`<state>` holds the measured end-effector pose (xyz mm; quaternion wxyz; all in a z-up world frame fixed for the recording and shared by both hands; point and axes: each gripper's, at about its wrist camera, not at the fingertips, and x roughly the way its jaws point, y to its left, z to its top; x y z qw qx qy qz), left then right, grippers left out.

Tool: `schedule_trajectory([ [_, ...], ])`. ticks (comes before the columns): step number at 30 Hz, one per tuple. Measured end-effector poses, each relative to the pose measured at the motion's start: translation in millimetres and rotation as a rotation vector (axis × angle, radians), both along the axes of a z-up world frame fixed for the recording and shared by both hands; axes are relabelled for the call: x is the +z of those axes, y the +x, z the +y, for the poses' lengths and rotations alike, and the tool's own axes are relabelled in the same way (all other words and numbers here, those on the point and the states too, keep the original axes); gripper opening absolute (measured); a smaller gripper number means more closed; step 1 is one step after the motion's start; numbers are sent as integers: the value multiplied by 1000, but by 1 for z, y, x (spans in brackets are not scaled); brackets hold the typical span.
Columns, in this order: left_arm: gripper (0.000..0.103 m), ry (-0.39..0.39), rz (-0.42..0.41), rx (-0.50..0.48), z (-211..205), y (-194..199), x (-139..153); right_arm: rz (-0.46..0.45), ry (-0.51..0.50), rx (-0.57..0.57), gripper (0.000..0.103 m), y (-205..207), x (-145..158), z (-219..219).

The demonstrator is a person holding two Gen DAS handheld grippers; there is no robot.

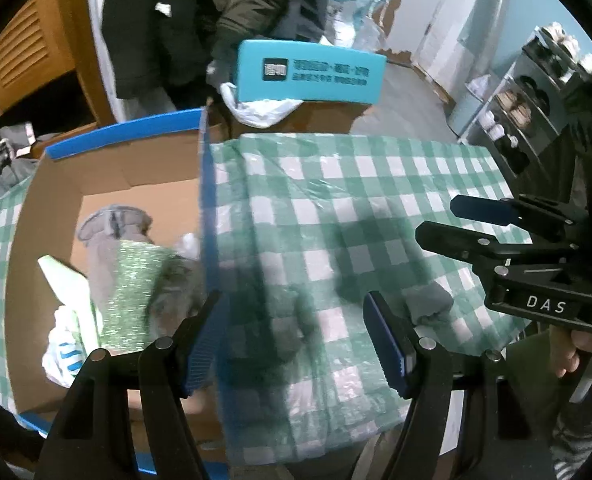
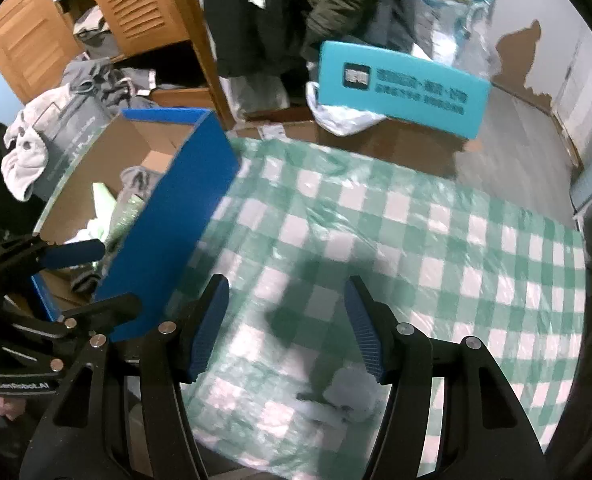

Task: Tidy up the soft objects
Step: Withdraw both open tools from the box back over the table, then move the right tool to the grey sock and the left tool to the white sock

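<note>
A blue-edged cardboard box [image 1: 164, 176] stands at the table's left; it also shows in the right wrist view [image 2: 168, 216]. Inside lie a glittery green cloth [image 1: 136, 284], a grey garment [image 1: 112, 220] and white-green pieces [image 1: 66, 280]. A grey soft item [image 1: 430, 300] lies on the checked tablecloth [image 1: 336, 200], just right of my left gripper's right finger. In the right wrist view a whitish-grey soft item [image 2: 350, 396] lies below my right gripper [image 2: 286, 328], which is open and empty. My left gripper [image 1: 292, 340] is open and empty over the box's right wall. The right gripper [image 1: 496, 220] shows at the left view's right edge.
A turquoise case [image 1: 310, 72] leans behind the table beside a white plastic bag [image 1: 260, 108]. Dark coats [image 2: 296, 8] hang behind, next to a wooden cabinet [image 2: 136, 4]. Grey clothes [image 2: 28, 148] lie left of the box. A shelf rack [image 1: 536, 92] stands at right.
</note>
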<state>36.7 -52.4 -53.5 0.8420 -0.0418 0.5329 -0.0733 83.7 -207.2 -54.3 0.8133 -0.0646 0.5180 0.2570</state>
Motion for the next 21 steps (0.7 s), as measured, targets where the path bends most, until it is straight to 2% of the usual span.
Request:
schedule_trajectory([
  [11, 71, -23, 59, -83, -46, 6, -21, 60, -24, -55, 60, -4, -29, -46],
  [21, 71, -49, 112, -83, -61, 7, -46, 143, -40, -98, 60, -6, -61, -75],
])
